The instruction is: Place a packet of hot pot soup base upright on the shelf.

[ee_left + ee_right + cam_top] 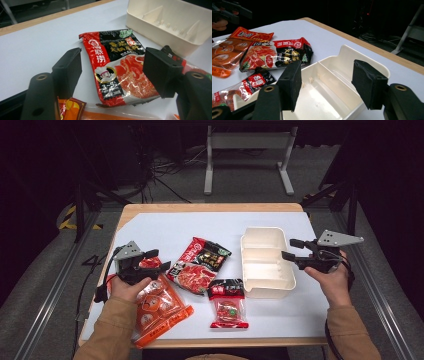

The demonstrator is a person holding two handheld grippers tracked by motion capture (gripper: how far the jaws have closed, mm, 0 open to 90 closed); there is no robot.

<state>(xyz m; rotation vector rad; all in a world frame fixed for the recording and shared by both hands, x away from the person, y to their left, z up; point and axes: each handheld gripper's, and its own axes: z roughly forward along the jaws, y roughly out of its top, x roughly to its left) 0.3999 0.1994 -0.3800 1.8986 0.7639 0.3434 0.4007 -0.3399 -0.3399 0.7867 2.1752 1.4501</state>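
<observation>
A cream divided tray [244, 256] stands right of centre on the white mat. My right gripper [288, 248] hovers open at its right edge; in the right gripper view the jaws [328, 70] stand wide over the empty tray [348, 51]. A red-and-black hotpot packet [199, 264] lies flat mid-table. My left gripper [160, 260] is open just left of it, above an orange bag [159, 306]. The left gripper view has the jaws [112, 57] apart with the packet [117, 67] lying on the mat beyond them, untouched.
A small clear packet with a red-and-black label [228, 303] lies in front of the tray. The wooden table edge [210, 207] frames the mat. Bare mat stretches across the far half. A metal stand [247, 142] sits on the floor behind.
</observation>
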